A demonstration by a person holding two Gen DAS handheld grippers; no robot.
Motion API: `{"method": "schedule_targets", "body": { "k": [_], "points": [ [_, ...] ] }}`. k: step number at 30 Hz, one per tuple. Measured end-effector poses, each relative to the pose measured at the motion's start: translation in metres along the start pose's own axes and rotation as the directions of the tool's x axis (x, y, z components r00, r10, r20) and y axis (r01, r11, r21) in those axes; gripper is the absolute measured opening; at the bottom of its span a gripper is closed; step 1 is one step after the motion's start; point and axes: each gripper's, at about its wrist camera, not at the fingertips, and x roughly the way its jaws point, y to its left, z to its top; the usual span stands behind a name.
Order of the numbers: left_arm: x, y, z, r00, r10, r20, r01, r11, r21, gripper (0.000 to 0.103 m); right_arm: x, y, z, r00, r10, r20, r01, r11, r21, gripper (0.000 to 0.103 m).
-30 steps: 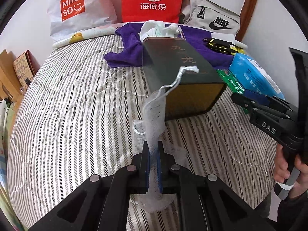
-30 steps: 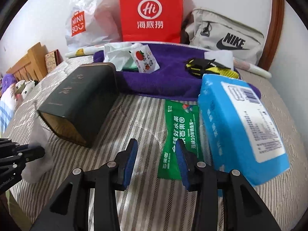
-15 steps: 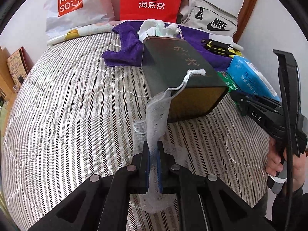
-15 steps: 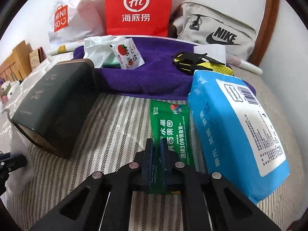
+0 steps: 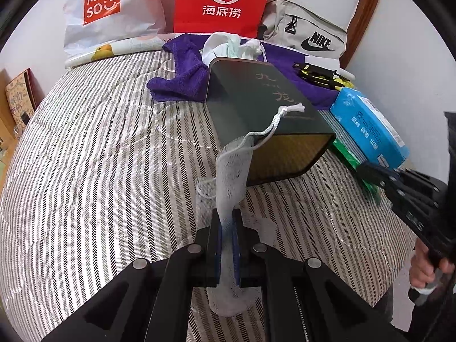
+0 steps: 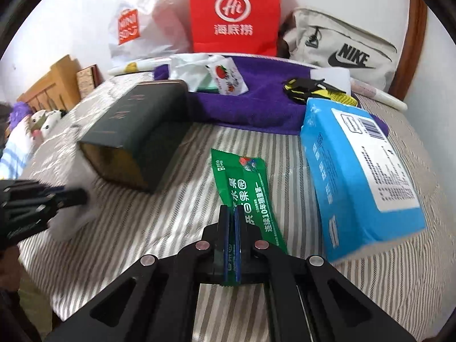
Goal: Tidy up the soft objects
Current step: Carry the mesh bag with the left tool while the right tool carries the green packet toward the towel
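My left gripper (image 5: 227,222) is shut on a white mesh drawstring pouch (image 5: 232,168), held up in front of the open end of a dark green box (image 5: 265,108) lying on its side on the striped bed. The pouch's cord rests on the box top. My right gripper (image 6: 233,219) is shut on the near end of a green flat packet (image 6: 242,182), which lies on the bed between the box (image 6: 134,125) and a blue tissue pack (image 6: 362,168). The left gripper (image 6: 77,195) and pouch show blurred at the left of the right wrist view.
A purple towel (image 6: 256,102) lies behind, with a white strawberry-print packet (image 6: 225,77) and a black-yellow object (image 6: 307,87) on it. A red paper bag (image 6: 233,11), a white Miniso bag (image 6: 134,25) and a grey Nike bag (image 6: 342,48) stand against the wall. Plush toys (image 6: 25,131) lie at the left.
My right gripper closed on the green packet and has begun lifting its near end. My left gripper still holds the pouch and has shifted slightly toward the box.
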Motion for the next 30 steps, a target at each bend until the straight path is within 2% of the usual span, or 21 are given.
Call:
{"method": "schedule_targets", "body": {
  "k": [4,8,10,11,13,14,15,18,23,25,27,30],
  "points": [
    [-0.001,0.001,-0.002,1.000,-0.010,0.006,0.010,1.000,-0.005,0.007,-0.016,0.005,-0.007,0.999,0.036,0.003,-0.036,0.999,-0.006,0.003],
    [-0.001,0.000,-0.003,1.000,-0.008,0.008,0.008,1.000,-0.004,0.007,-0.020,0.015,-0.022,0.995,0.086,-0.058,-0.089,0.994,-0.059,0.004],
    [-0.001,0.000,-0.003,1.000,-0.008,0.007,0.008,1.000,-0.005,0.007,-0.021,0.018,-0.027,0.996,0.078,-0.039,-0.081,0.993,-0.085,0.006],
    [-0.001,0.000,-0.003,1.000,-0.007,0.007,0.007,1.000,-0.005,0.007,-0.020,0.018,-0.029,0.998,0.060,-0.031,-0.063,0.994,-0.092,0.014],
    [-0.002,-0.001,-0.004,1.000,-0.008,0.006,0.008,1.000,-0.008,0.007,-0.020,0.015,-0.029,0.998,0.061,-0.021,-0.063,0.994,-0.086,0.038],
    [-0.002,0.000,-0.004,1.000,-0.009,0.005,0.009,1.000,-0.010,0.007,-0.019,0.013,-0.029,0.997,0.077,-0.017,-0.078,0.994,-0.078,0.054],
    [-0.002,0.000,-0.004,1.000,-0.009,0.004,0.009,1.000,-0.011,0.007,-0.019,0.011,-0.028,0.996,0.083,-0.010,-0.084,0.994,-0.072,0.057],
    [-0.002,-0.001,-0.004,1.000,-0.007,0.002,0.007,1.000,-0.016,0.007,-0.014,0.006,-0.026,0.997,0.079,0.008,-0.078,0.995,-0.062,0.059],
    [-0.004,-0.004,-0.007,1.000,0.002,-0.005,-0.002,1.000,-0.022,0.007,0.008,0.002,-0.025,0.997,0.073,-0.026,-0.075,0.995,-0.064,0.059],
    [-0.005,-0.006,-0.008,1.000,0.005,-0.009,-0.006,1.000,-0.026,0.007,0.007,0.006,-0.028,0.998,0.059,-0.002,-0.059,0.994,-0.097,0.054],
    [-0.006,-0.007,-0.009,1.000,0.010,-0.010,-0.010,0.999,-0.033,0.007,0.005,0.008,-0.031,0.997,0.077,0.002,-0.076,0.991,-0.112,0.035],
    [-0.007,-0.010,-0.011,1.000,0.014,-0.002,-0.014,0.999,-0.048,0.007,-0.001,0.007,-0.036,0.997,0.084,0.003,-0.082,0.987,-0.137,0.025]
  ]
}}
